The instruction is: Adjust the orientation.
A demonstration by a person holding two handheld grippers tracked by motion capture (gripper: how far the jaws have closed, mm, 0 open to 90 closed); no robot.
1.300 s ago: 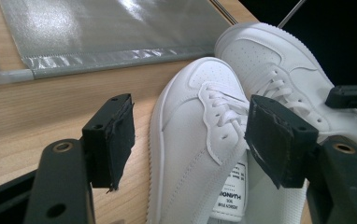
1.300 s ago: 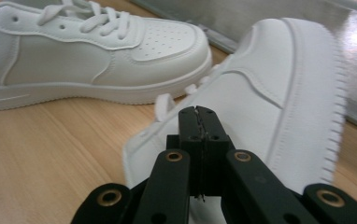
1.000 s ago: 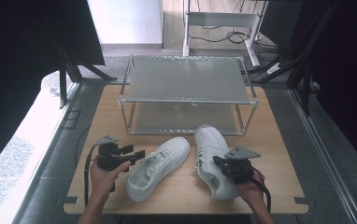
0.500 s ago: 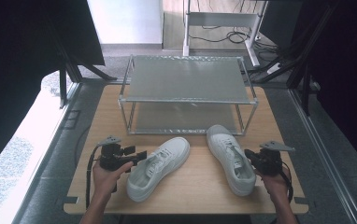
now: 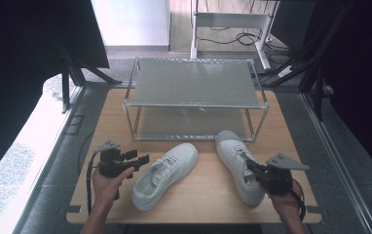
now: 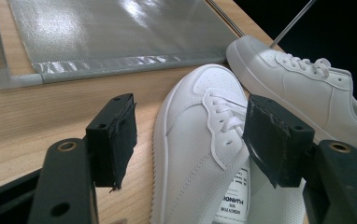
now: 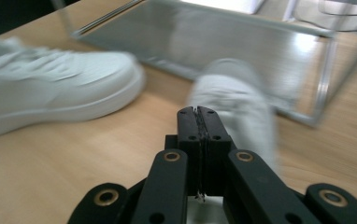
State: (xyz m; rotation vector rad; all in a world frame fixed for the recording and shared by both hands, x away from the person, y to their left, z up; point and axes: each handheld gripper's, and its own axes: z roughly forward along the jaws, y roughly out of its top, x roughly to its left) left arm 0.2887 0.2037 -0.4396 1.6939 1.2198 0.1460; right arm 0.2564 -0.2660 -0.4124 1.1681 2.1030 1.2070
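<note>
Hidden or unclear: the right gripper view is motion-blurred; shoe details there cannot be read. In the left gripper view, the heel of the left white low-top sneaker (image 6: pixel 200 154) is cut off by the bottom edge, and its printed insole label is partly covered by one jaw.
Cut off: in the high view, both forearms leave the frame at the bottom edge.
Surface: light wooden rectangular table (image 5: pixel 208 195), grain running left to right.
Room: grey floor around the table; dark panels on both sides; a white metal stand with black cables on the floor behind.
Container: two-tier metal-framed shoe rack with grey mesh shelves (image 5: pixel 194 80), standing at the far half of the table.
Container contents: both shelves are bare; the shoes lie on the table in front of the rack.
Left sneaker position: on the table, toe pointing diagonally toward the rack, just beside the left gripper (image 5: pixel 142 160).
Right sneaker position: right white low-top sneaker (image 5: pixel 237 163) lies toe toward the rack's right front leg, apart from the left sneaker.
Left gripper state: jaws spread wide; the sneaker's collar appears between them, pads not pressing on it.
Right gripper (image 5: pixel 250 166) state: jaws pressed together, over the rear of the right sneaker; whether anything is pinched cannot be told.
</note>
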